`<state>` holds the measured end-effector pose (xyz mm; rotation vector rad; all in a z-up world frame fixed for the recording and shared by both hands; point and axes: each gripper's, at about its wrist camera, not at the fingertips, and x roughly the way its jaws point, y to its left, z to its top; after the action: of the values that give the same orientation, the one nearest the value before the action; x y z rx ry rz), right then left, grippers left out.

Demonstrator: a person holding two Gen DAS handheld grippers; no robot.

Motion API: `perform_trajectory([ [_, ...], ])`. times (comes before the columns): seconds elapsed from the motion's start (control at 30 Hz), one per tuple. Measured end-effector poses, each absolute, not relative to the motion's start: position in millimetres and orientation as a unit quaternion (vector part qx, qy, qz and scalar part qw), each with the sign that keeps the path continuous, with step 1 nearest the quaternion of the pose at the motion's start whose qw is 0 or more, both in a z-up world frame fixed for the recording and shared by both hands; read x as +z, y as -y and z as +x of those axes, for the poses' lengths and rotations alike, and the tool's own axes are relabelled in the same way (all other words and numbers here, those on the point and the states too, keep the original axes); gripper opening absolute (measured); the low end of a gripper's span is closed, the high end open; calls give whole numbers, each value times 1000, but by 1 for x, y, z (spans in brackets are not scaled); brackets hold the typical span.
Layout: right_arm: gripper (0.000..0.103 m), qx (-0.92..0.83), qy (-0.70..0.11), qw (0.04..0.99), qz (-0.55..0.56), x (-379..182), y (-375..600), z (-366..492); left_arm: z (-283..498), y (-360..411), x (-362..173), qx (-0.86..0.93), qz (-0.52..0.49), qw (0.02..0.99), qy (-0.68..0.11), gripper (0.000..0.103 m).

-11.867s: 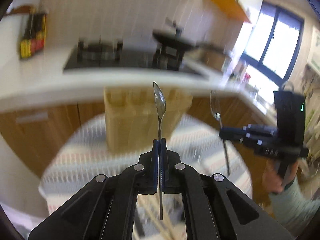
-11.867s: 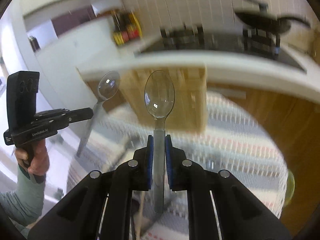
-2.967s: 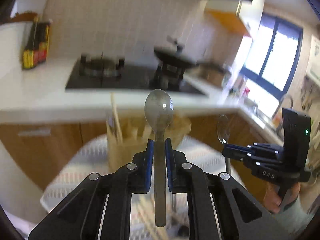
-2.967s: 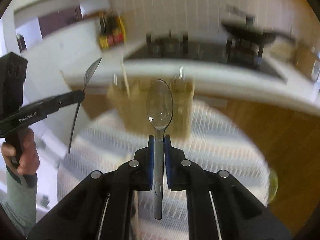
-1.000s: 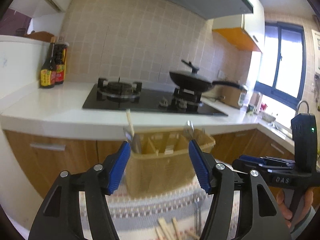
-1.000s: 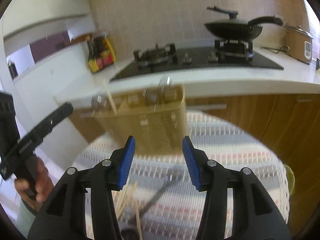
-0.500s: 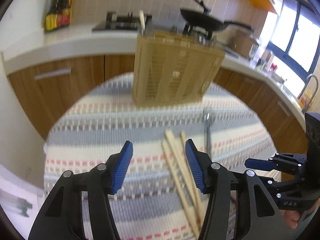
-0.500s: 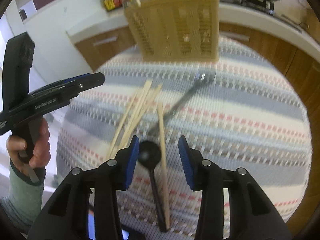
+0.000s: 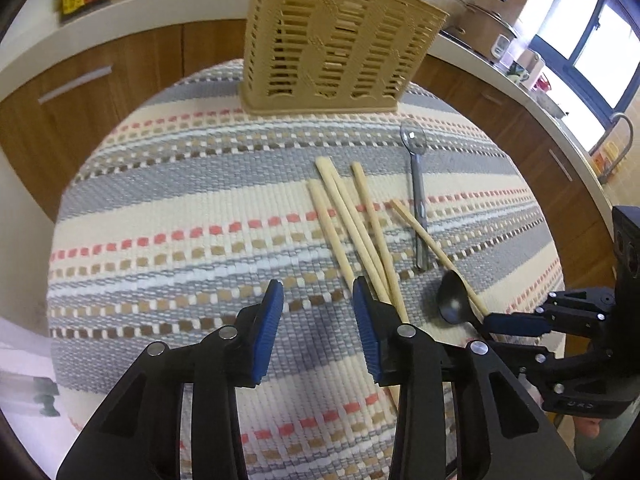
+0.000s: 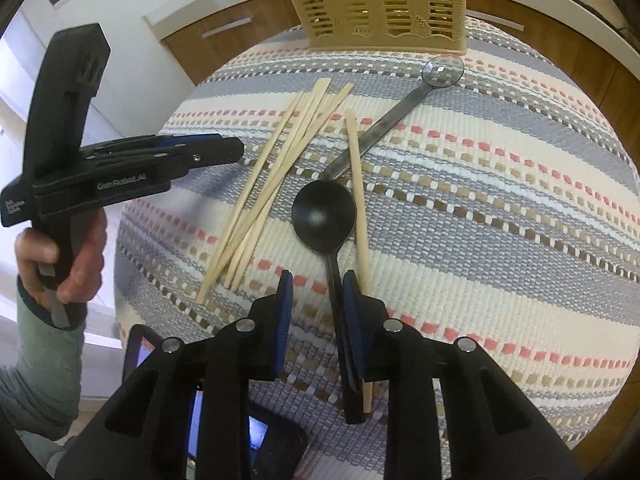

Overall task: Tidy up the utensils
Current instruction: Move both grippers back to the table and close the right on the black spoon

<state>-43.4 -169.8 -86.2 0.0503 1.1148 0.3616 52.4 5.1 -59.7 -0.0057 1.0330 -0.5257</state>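
right gripper [image 10: 314,292] is closing astride the black spoon [image 10: 324,216] handle on the striped cloth [image 10: 500,216], not yet pinching; centre it clear of the chopstick [image 10: 358,200]. left gripper [image 9: 316,312] is closing, empty.

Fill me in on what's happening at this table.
A person is sorting utensils into the beige slotted holder, one hand-held gripper in each hand. The right hand-held gripper is closing around the black spoon's handle; the pads aren't pressing it yet. The left hand-held gripper is closing beside the wooden chopsticks, nothing between its jaws. A metal spoon lies on the striped mat.
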Motion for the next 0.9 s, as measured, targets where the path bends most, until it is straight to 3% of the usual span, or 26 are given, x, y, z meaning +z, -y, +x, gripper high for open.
perform_trajectory([
  [0.57, 21, 143, -554, 818, -59, -93, 136, -21, 58, 42, -65, -235, 109, 823, -506, 35],
  [0.63, 11, 130, -549, 822, -76, -96, 128, -21, 58, 45, -67, -233, 119, 824, -503, 35],
  [0.73, 5, 130, -543, 826, -80, -99, 128, -20, 56, 48, -68, -232, 131, 826, -496, 35],
  [0.9, 5, 137, -535, 830, -74, -100, 133, -22, 51, 49, -71, -231, 154, 827, -488, 34],
])
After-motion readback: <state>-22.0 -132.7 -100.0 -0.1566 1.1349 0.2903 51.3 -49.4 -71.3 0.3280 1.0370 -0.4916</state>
